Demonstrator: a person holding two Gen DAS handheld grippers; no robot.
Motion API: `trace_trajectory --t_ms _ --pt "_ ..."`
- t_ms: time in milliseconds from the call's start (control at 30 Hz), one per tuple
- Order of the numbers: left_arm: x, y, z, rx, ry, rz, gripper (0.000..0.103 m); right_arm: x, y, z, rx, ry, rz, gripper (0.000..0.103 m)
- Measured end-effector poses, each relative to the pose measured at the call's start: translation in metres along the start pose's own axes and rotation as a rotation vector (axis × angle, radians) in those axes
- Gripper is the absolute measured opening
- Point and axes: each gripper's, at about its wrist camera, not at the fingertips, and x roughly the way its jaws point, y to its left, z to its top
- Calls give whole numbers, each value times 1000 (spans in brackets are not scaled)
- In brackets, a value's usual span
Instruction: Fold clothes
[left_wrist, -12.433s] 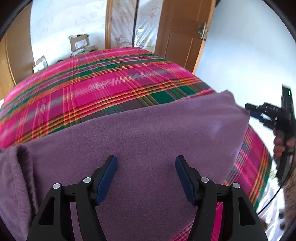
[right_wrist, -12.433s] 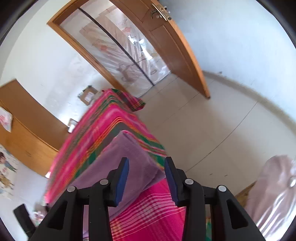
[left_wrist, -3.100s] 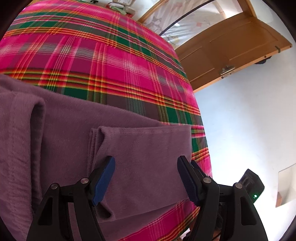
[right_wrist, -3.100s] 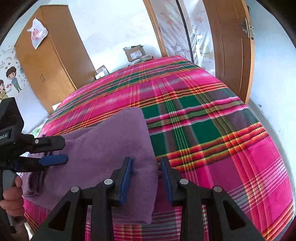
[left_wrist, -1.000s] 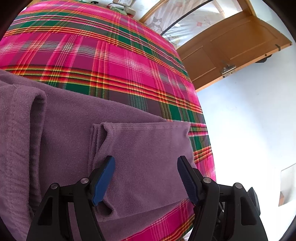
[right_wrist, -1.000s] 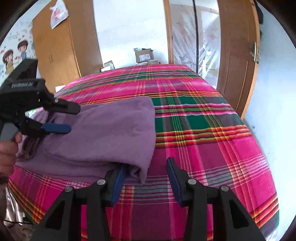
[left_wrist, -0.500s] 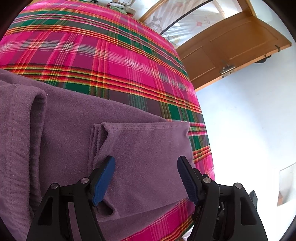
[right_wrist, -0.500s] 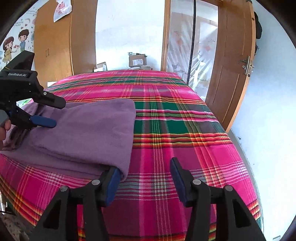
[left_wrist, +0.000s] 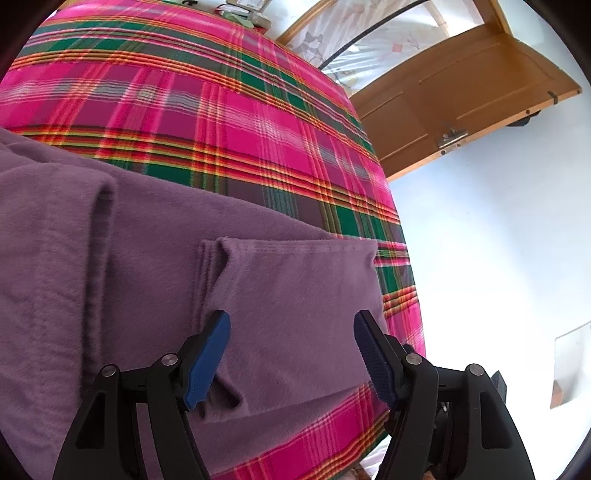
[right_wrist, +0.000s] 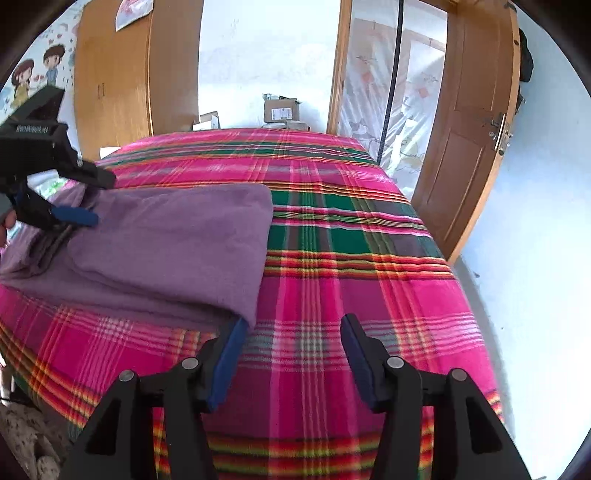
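Right gripper (right_wrist: 291, 328) open, purple garment (right_wrist: 177, 243) beside, plaid blanket (right_wrist: 332, 280)

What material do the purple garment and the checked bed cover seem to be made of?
The purple garment looks like soft fleece or brushed knit: matte, fuzzy nap, thick rounded folds, stitched hem. The checked bed cover looks like woven cloth, maybe cotton or acrylic: the plaid stripes run as threads and it lies flat without shine. Neither fibre can be told for sure.

Right gripper (right_wrist: 291, 354) jaws just widened, letting go of the purple garment (right_wrist: 177, 243) corner, now at its 10 o'clock, garment lying folded on plaid bedspread (right_wrist: 351, 258)
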Motion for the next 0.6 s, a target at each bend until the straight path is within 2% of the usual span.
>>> trace_trajectory --t_ms 67,200,267,400,467,600 --pt "-10 0 0 -2 -24 4 72 -11 -3 1 18 -16 1 53" --pt "-32 -2 0 -3 -67 -22 72 -25 3 14 70 -93 104 51" --pt "-43 -4 -2 9 -88 -24 72 -23 15 23 55 -112 136 51" --pt "-62 -1 -7 26 -115 -9 72 -7 55 39 -26 -98 229 51" --pt "-72 5 -9 23 -134 1 72 3 81 46 -90 -82 263 51" --pt "-92 19 -15 5 -170 30 72 19 113 53 -140 -55 310 51"
